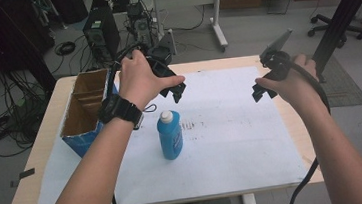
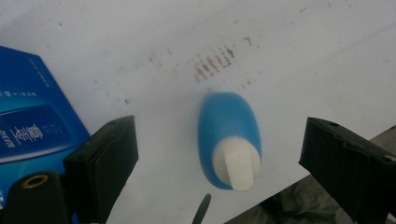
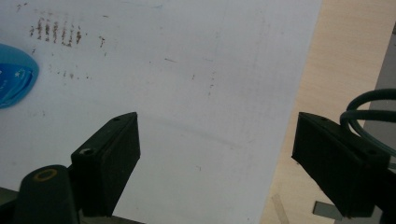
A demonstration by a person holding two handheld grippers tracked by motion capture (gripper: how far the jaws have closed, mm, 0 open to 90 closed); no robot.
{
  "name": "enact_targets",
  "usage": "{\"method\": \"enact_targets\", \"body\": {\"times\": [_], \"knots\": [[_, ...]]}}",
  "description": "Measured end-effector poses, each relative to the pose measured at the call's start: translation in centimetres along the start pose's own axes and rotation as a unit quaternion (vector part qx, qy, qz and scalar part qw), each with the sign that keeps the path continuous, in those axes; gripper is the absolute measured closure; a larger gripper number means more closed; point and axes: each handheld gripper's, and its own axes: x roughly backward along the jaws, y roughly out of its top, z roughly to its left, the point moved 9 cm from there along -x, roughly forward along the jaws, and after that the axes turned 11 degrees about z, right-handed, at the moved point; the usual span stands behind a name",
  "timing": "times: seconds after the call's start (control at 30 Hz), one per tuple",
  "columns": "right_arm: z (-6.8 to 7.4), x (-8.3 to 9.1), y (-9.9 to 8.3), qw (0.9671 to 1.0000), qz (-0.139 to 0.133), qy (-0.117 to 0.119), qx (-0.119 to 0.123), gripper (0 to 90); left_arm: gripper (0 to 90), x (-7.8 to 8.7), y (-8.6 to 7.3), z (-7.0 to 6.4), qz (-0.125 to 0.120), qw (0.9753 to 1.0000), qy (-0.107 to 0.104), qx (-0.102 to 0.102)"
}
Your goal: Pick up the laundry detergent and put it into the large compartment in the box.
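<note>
Blue bottle upright at centre of the high view, below the wide-spread left gripper, right gripper likewise spread and empty over bare paper at right; risk of knocking the tall bottle over if lowered off-centre.

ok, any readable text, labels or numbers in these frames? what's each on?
Nothing can be read for certain.
Blue box: pale characters on its side in the left gripper view, too blurred to quote.
Blue bottle: label with pale print, too small to read.
White sheet: brown smudge marks, not text.
</note>
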Motion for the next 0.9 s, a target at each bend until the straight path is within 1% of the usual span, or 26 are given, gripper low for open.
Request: {"method": "enact_targets", "body": {"times": [0.47, 0.6, 0.9], "knots": [[0.4, 0.0, 0.0, 1.0, 0.0, -0.001, 0.003, 15.1, 11.6, -1.0, -1.3, -0.4, 0.004, 1.0, -0.005, -0.004], [0.5, 0.1, 0.0, 1.0, 0.0, -0.001, 0.003, 15.1, 11.5, -1.3, -1.5, -0.3, 0.006, 1.0, -0.002, -0.002], [0.5, 0.0, 0.0, 1.0, 0.0, -0.002, 0.004, 15.0, 11.5, -1.7, -1.9, -0.3, 0.008, 1.0, -0.004, -0.001]]}}
